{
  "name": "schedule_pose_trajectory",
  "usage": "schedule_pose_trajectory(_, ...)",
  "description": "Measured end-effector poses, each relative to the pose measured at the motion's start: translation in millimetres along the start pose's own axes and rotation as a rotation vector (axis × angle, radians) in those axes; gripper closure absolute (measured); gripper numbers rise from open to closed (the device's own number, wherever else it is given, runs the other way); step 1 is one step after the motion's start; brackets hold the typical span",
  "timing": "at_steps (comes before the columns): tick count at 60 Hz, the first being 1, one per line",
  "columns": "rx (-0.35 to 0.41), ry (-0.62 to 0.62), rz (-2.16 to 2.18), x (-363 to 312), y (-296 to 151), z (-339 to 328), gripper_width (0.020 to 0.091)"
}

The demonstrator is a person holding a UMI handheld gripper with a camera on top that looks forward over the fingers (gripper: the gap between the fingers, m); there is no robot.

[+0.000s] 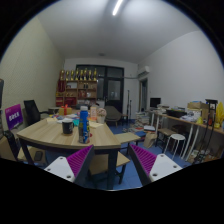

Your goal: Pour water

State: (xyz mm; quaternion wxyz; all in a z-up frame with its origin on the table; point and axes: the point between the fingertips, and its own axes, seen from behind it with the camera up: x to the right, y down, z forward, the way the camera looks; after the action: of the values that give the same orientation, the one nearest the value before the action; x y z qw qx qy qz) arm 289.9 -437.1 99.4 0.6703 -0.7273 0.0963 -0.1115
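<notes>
Gripper point(112, 162) fingers spread, nothing held. Blue bottle point(84, 124) and dark cup point(67, 126) are seen near the wooden table point(50, 137) front edge, well ahead. Approach should be aligned on the bottle.

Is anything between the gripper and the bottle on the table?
Nothing visible blocks it. The open gripper is empty, with the blue bottle well beyond it on the wooden table, beside a dark cup.

White walls point(35, 60); wooden table point(50, 135)
</notes>
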Motion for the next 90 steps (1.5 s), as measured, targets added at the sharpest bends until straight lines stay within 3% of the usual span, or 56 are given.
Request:
schedule_pose_trajectory(12,-0.007,0.014,-0.021,4.7,-1.1,17.2,0.0305)
schedule_pose_trajectory(23,0.056,-0.037,-0.040,-21.6,-13.3,29.1,0.0303)
schedule_pose_trajectory(37,0.109,-0.169,-0.020,-96.5,-18.7,118.2,0.0296)
schedule_pose_trajectory(51,0.114,-0.110,-0.101,-157.3,-11.5,243.1,0.0301)
schedule_pose_trajectory(67,0.092,-0.087,-0.026,-168.1,-1.5,313.1,0.0298)
schedule_pose_trajectory(69,0.085,-0.089,-0.017,-175.1,-1.3,326.4,0.0312)
schedule_pose_trajectory(72,0.062,-0.075,-0.007,-171.8,6.1,333.5,0.0484)
schedule_pose_trajectory(77,0.081,-0.059,0.053,-170.4,5.6,334.9,0.0499)
schedule_pose_trajectory(87,0.018,-0.109,0.175,-175.6,18.7,340.3,0.0504)
schedule_pose_trajectory(90,0.028,-0.103,0.145,-181.3,24.0,344.3,0.0535)
